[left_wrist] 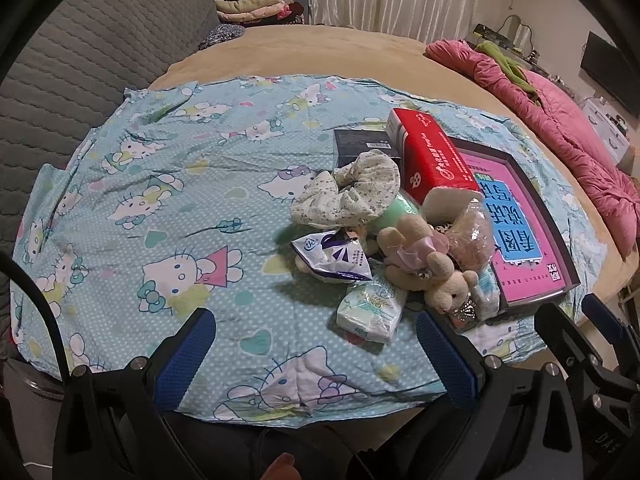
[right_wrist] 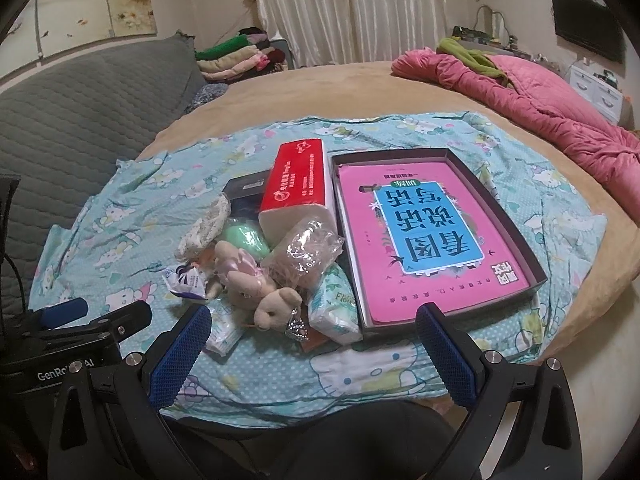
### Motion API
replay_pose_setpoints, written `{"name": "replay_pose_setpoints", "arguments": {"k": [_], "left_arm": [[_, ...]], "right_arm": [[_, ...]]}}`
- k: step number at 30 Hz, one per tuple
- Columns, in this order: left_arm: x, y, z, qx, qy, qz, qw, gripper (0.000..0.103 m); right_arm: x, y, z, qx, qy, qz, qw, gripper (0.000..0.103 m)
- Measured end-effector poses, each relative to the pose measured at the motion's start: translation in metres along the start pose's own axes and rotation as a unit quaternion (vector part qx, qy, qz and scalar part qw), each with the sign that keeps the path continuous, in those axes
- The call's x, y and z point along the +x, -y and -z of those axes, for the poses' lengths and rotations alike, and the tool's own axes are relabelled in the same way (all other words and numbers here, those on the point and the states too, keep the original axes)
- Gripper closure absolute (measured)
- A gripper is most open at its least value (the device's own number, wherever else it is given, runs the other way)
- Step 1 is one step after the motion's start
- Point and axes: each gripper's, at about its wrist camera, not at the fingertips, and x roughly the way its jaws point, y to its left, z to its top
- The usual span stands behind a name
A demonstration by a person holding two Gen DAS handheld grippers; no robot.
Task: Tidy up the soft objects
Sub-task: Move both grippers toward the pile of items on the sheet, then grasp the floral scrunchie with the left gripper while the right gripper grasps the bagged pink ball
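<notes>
Both grippers, left gripper and right gripper, spread empty; plush bunny pile lies just ahead, nearer right.

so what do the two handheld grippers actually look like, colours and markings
The left gripper and right gripper match: black angular frames with silver bolts, each carrying two fingers faced with blue dimpled rubber pads. The left one's black body, seen from the right wrist, bears partly hidden white lettering starting "GenRo". A thin dark cable runs beside it.
</notes>
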Motion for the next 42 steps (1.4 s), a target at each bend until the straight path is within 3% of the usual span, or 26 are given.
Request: {"name": "replay_pose_setpoints", "arguments": {"k": [26,42], "left_arm": [[0.005,-0.004,-0.002,-0.011,0.001,0.022,0.9997,0.002],[0.051,-0.015,-0.058,-0.037,-0.018,0.072,0.9966,0.002]], "right_arm": [[0.007,-0.003,0.001,0.006,-0.004,-0.001,1.0,0.001],[0.044,0.006,-0.017,0.04,-0.005,-0.003,0.999,0.001]]}}
